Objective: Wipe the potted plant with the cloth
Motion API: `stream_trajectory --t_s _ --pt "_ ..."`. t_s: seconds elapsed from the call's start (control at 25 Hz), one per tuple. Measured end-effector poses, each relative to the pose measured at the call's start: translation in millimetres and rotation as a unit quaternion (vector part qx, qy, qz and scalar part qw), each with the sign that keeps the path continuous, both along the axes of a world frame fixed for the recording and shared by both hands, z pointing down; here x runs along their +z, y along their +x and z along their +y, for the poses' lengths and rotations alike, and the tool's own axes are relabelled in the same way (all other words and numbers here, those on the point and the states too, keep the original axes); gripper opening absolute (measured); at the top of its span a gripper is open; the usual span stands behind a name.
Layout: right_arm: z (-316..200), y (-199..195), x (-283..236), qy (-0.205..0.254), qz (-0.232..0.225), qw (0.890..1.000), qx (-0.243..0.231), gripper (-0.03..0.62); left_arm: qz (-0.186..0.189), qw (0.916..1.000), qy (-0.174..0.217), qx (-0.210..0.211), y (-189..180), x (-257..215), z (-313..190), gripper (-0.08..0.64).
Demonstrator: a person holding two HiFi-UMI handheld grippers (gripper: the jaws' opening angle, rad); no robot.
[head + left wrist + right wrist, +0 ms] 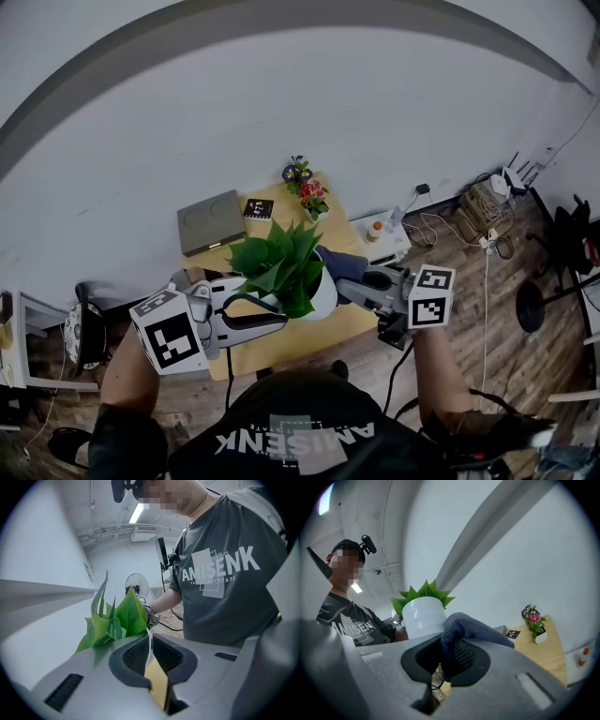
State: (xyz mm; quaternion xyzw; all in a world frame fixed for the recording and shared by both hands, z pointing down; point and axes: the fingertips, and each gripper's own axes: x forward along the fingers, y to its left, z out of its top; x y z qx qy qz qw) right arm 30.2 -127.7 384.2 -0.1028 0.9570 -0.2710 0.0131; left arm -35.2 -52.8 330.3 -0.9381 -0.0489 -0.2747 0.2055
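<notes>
**Pot pinched on one side, cloth on the other**

Closest to me is my dark shirt (298, 439) with its pale print. Just past it my forearms reach out to the two tongs, each with its black-and-white marker cube (172, 334).

My left tongs (270, 313) come in from the left. Their jaws are almost together and nip a thin white edge, the rim of the pot (324, 296). Green leaves rise right behind the jaw tips.

My right tongs (448, 654) come in from the right, clamped tight on a dark blue cloth (465, 626). The cloth bulges out over the pads and up above them. From the head view it lies against the right side of the pot, below the leaves. I cannot say for sure that it presses there.

The potted plant (284, 265) sits between the two tongs, over the near half of the small wooden table (339, 217). I cannot tell whether its base rests on the wood.

Farther back on the table, well apart from the pot, are a flat grey slab (210, 221) and a small black card (258, 208). A little white pot of purple and pink flowers (307, 192) stands at the far edge, near the white wall. Cables trail over the wooden floor (487, 309) to the right.
</notes>
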Motion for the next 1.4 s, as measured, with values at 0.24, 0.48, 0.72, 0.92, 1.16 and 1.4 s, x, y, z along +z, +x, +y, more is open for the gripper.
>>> stream_trajectory --t_s 0.24,0.48,0.72,0.92,1.16,1.4 --pt "0 16 13 -0.037 -0.025 0.999 -0.007 0.028 -0.011 0.9994 -0.008 0.031 7 -3 15 0.021" --pt "-11 13 -39 0.026 -0.043 0.998 -0.022 0.028 -0.015 0.9981 -0.020 0.056 11 -4 25 0.021" --pt "-8 -7 -81 0.069 -0.068 0.991 -0.088 0.028 -0.014 0.9975 -0.013 0.067 13 -10 31 0.021" --pt "-6 -13 -88 0.051 -0.091 0.986 -0.132 0.028 0.005 0.9980 -0.008 0.062 16 -22 35 0.021" --pt "2 -11 -78 0.013 -0.126 0.974 -0.187 0.028 0.012 0.9990 -0.004 0.044 15 -28 33 0.021" --pt "6 -9 -61 -0.006 -0.126 0.968 -0.217 0.028 0.013 0.9995 -0.006 0.029 9 -29 28 0.023"
